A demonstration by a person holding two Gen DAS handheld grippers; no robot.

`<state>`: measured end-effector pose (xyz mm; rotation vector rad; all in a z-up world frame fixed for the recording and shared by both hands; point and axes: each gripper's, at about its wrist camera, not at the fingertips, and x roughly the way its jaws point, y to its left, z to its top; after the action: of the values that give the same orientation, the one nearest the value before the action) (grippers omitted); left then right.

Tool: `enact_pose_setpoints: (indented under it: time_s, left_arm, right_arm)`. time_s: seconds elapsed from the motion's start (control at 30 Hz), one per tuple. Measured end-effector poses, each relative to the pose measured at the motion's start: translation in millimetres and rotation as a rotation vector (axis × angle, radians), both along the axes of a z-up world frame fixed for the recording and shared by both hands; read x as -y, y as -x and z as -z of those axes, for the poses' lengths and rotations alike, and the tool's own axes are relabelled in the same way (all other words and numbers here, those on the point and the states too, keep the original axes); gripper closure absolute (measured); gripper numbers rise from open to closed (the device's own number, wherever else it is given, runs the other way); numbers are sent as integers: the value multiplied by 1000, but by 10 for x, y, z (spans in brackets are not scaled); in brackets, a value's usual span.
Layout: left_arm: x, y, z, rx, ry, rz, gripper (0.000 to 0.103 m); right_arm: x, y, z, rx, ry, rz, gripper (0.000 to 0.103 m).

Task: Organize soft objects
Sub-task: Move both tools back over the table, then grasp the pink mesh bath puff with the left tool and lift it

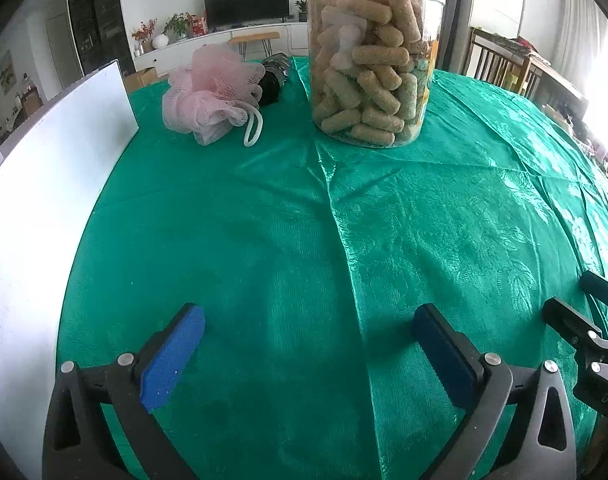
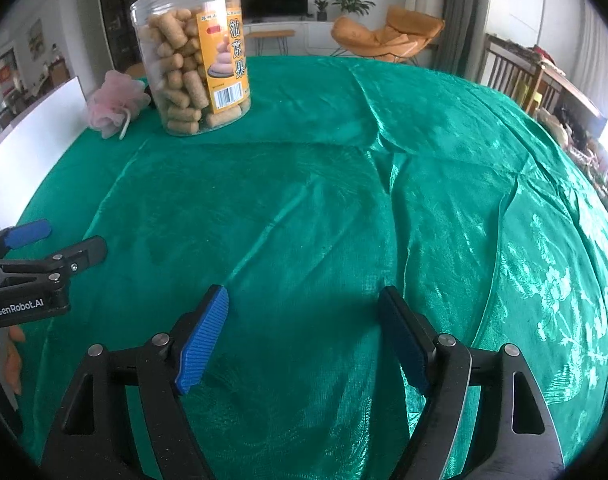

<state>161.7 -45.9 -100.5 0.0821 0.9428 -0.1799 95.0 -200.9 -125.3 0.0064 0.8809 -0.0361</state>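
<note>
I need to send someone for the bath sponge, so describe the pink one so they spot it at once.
On the table under the green cloth, look at the far side for the tall clear jar of tan snack sticks. Just to its left as seen from the left wrist lies the pink mesh bath pouf, the only frilly, soft thing there, trailing a white cord loop.

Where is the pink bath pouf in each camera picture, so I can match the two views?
Left wrist view: pink bath pouf lies upper left of centre on the green cloth, left of the clear snack jar.
Right wrist view: pouf sits far upper left, again just left of the jar.
Shared landmark: the snack jar.
</note>
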Motion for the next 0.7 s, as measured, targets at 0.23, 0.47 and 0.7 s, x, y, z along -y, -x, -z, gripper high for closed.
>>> enact_pose_setpoints:
  time_s: [0.23,0.47,0.7]
  left_arm:
    - [-174,-204,-87,-30,102,-13,0]
    - [-632,-985,-346,5,240,-215,7]
    - [-642,-1843,-340,-12,128,-239,11]
  right_arm:
    - [-1,2,-1,0,-1,-1,23]
    - [1,-3,-3,0,-2,-2,23]
    - [-12,26,3,0,-5,-6,21]
